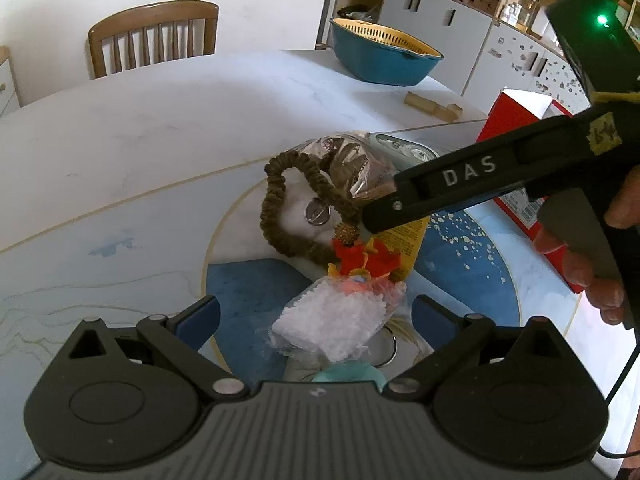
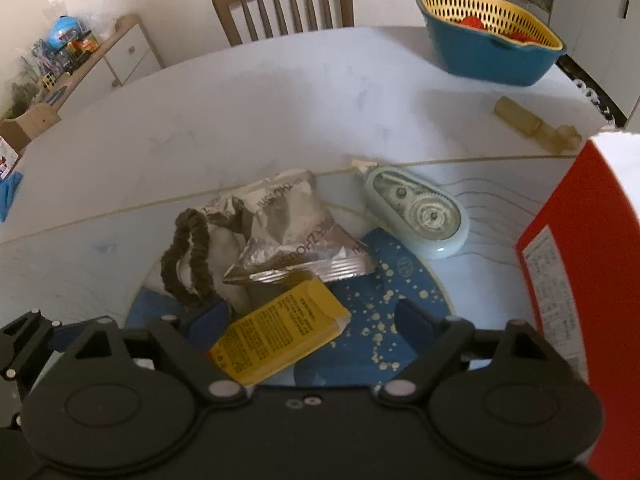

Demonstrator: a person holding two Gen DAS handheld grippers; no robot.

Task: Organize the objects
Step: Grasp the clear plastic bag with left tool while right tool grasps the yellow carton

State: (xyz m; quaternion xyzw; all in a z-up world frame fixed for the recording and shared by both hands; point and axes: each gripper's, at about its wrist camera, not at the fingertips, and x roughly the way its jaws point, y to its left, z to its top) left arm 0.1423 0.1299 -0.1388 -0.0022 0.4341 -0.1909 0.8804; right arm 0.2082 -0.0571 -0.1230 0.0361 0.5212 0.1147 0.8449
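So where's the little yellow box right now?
In the right wrist view the yellow box lies low in the middle, on the blue part of the table, just below the crinkly silver packet and right of the brown scrunchie.

A pale marble-look table (image 2: 280, 92) with a round blue inlay carries a heap ahead of the right jaws: a yellow carton (image 2: 280, 338) nearest, between them, then a silver foil packet (image 2: 296, 236) and brown scrunchie (image 2: 188, 260). Beyond lie a correction-tape dispenser (image 2: 420, 216) and, farther off, a blue-and-yellow colander basin (image 2: 492, 40).
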